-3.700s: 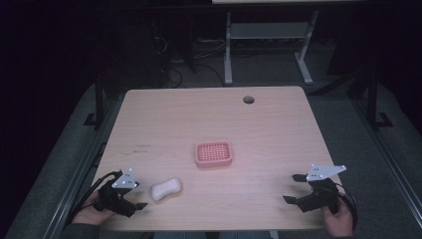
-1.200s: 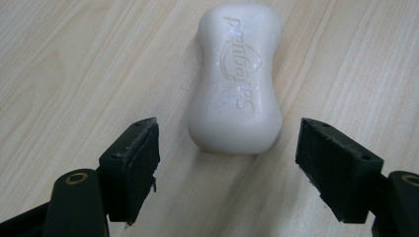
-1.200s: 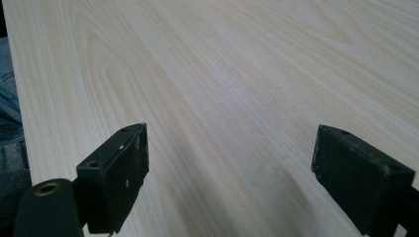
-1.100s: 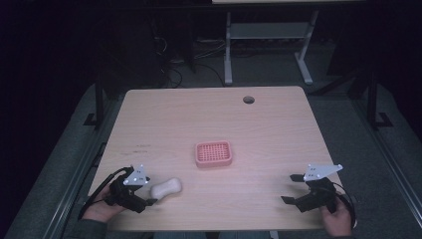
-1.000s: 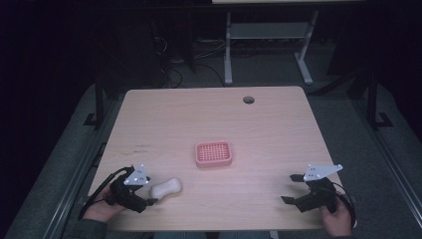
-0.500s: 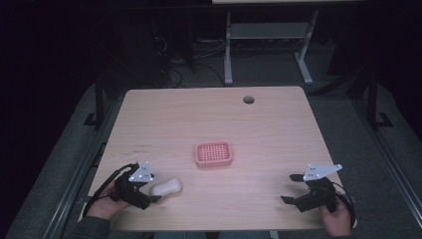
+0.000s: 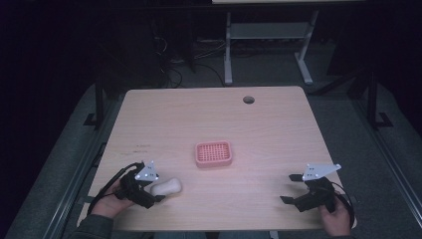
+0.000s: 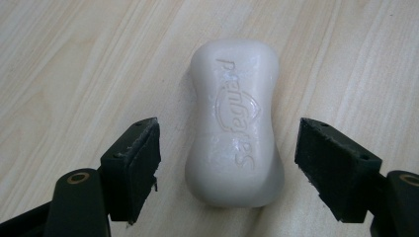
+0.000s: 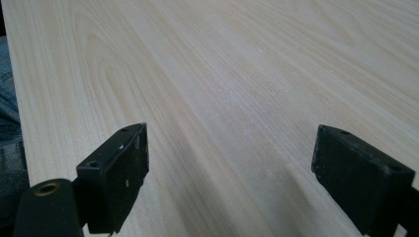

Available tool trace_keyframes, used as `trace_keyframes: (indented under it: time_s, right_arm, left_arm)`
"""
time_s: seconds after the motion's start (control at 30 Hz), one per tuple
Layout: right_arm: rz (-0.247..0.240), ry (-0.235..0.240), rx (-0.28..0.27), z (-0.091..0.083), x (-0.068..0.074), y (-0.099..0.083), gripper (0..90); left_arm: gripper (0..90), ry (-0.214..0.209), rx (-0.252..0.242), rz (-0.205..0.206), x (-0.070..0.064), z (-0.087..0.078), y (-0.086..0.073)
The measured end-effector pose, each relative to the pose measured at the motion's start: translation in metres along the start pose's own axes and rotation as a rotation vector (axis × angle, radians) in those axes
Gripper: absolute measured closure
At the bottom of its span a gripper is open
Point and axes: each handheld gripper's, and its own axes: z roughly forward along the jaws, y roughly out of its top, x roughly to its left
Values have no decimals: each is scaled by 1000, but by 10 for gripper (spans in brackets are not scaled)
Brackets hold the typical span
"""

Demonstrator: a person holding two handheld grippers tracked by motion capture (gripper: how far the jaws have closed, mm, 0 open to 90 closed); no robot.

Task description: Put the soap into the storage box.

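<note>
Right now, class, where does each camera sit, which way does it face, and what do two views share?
High view: above the person's side, looking forward and down on the table; both hands and grippers show.
Left gripper view: rides the left gripper, looking down its open jaws at the soap bar.
Right gripper view: rides the right gripper, facing bare tabletop.
Shared: the soap bar, high and left gripper views.

I see a light wood desk (image 7: pixel 278 124) with rounded corners under my camera, lit while the room around it sits almost black. A round cable hole (image 7: pixel 248 99) lies near its far edge, right of centre. Grey carpet (image 7: pixel 348 114) shows on both sides. Beyond the far edge a white table frame (image 7: pixel 263 35) stands on the floor, with dark cables (image 7: pixel 171 74) tangled to its left.
</note>
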Motion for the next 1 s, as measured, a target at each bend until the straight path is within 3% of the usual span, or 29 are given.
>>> trace_keyframes:
  time_s: [0.53, 1.0]
  right_arm:
    - [-4, 0, -1, 0, 0, 0, 142]
    - [-4, 0, 0, 0, 0, 1, 142]
  left_arm:
    - [253, -22, 21, 3, 5, 14, 10]
    - [360, -49, 52, -1, 7, 21, 15]
